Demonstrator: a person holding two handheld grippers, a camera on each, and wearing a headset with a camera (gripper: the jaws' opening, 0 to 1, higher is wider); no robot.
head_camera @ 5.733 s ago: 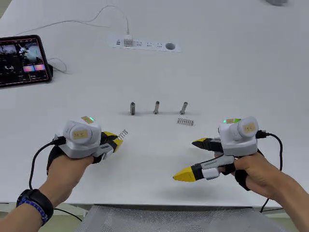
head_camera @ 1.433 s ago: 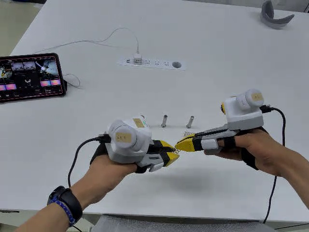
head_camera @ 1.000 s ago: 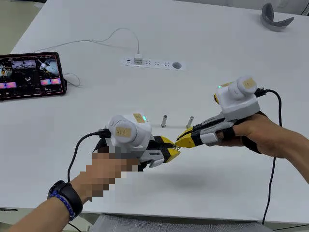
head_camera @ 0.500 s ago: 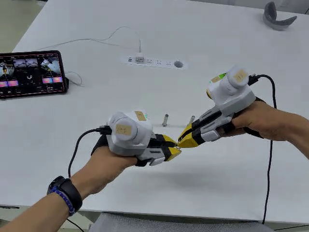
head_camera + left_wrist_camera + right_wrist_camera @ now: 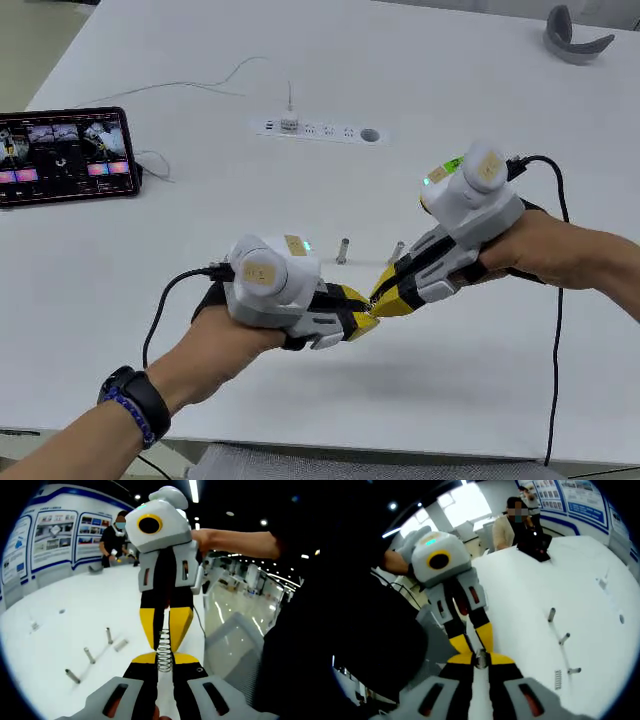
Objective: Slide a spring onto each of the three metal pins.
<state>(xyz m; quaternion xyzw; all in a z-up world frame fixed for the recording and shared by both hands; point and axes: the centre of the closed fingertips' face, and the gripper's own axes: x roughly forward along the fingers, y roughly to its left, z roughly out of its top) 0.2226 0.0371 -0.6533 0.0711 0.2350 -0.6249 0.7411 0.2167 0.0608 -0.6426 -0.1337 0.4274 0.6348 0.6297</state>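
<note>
Your left gripper (image 5: 368, 317) and right gripper (image 5: 385, 297): smooth white plastic housings with a slight sheen; jaw tips are matt yellow and black plastic. Spring (image 5: 164, 652): bright bare metal wire, shiny. Pins (image 5: 89, 655): dull grey metal, smooth. Table (image 5: 450, 70): matt white, smooth and even. Tablet (image 5: 62, 155): glossy screen. Your cable (image 5: 553, 330) has a smooth black sheath.

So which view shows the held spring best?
The left gripper view: the spring shows lengthwise, coils clear, between left tool and right tool. The right gripper view shows it end-on; the head view, barely.
</note>
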